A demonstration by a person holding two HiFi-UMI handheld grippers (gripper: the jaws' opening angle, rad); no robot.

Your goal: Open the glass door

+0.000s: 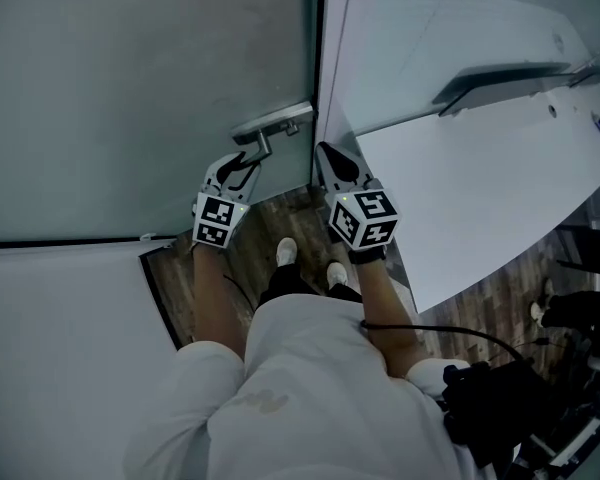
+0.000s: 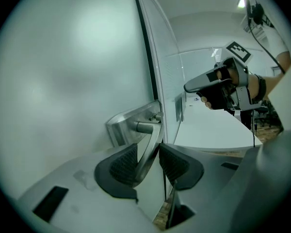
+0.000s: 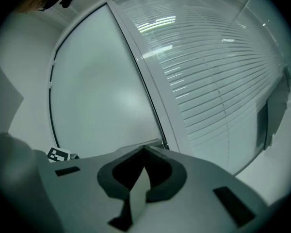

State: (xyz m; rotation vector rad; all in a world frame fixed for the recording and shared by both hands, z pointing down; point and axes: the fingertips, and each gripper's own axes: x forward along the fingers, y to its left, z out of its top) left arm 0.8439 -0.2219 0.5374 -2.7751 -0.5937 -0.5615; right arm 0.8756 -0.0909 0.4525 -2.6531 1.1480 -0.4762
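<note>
The frosted glass door (image 1: 130, 88) stands right in front, with a silver lever handle (image 1: 270, 123) at its right edge. My left gripper (image 1: 248, 158) reaches up to that handle. In the left gripper view the lever (image 2: 150, 140) slants between the two black pads, and my left gripper (image 2: 149, 161) is shut on it. My right gripper (image 1: 325, 150) hovers just right of the door's edge, shut and holding nothing. It shows from the side (image 2: 189, 87) in the left gripper view. In its own view the right gripper (image 3: 143, 149) points at the door (image 3: 102, 91).
A dark door frame (image 1: 318, 68) separates the door from a glass wall with blinds (image 3: 213, 72). A white panel (image 1: 480, 198) runs along the right. The person's feet stand on wood flooring (image 1: 270, 228). Black equipment (image 1: 520, 398) sits at the lower right.
</note>
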